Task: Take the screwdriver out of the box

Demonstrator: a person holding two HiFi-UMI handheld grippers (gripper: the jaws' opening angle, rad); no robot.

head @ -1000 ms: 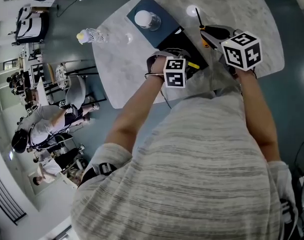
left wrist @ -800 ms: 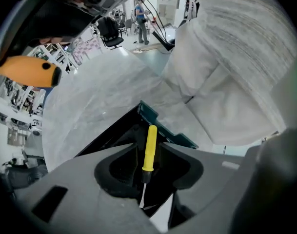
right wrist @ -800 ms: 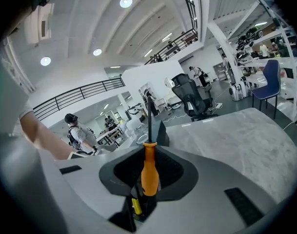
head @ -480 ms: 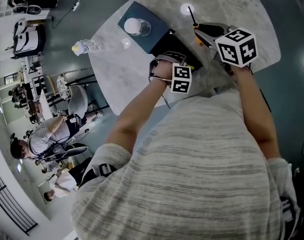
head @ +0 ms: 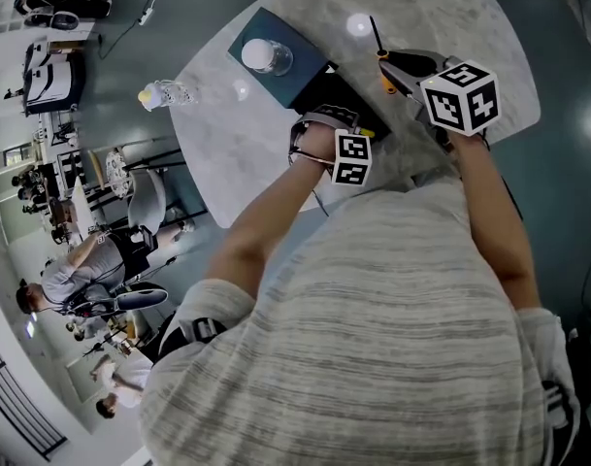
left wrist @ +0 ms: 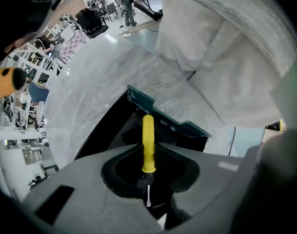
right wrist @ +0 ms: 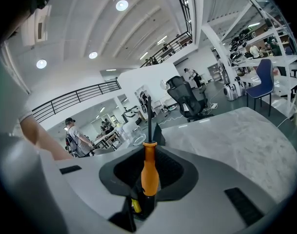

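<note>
- Screwdriver removal appears partly done. One orange screwdriver (right wrist: 149,172) is already clear of the box (left wrist: 138,97) and is carried above the table (head: 450,17).
- A second tool, the yellow screwdriver (left wrist: 148,143), lies inside the box over its dark interior, just within the teal rim. It does not look lifted yet.
- Left gripper (left wrist: 148,152) points straight down into the box. Its jaws have just been closing, with the yellow handle between them. The pads look to be pressing on the lower part of the handle, near the collar, while the thin blade runs back between the jaws. The jaws stand about half apart, as wide as the slim handle allows.
- Right gripper (right wrist: 149,162) is aimed a little below level, away from the box. Its jaws are clamped on the orange handle, and the dark shaft stands up and away from them. A small yellow piece shows low between the jaws; what it is cannot be told.
- What is left, as a judgement: raise the yellow screwdriver straight up past the rim, then carry it clear — the lift has not begun.
</note>
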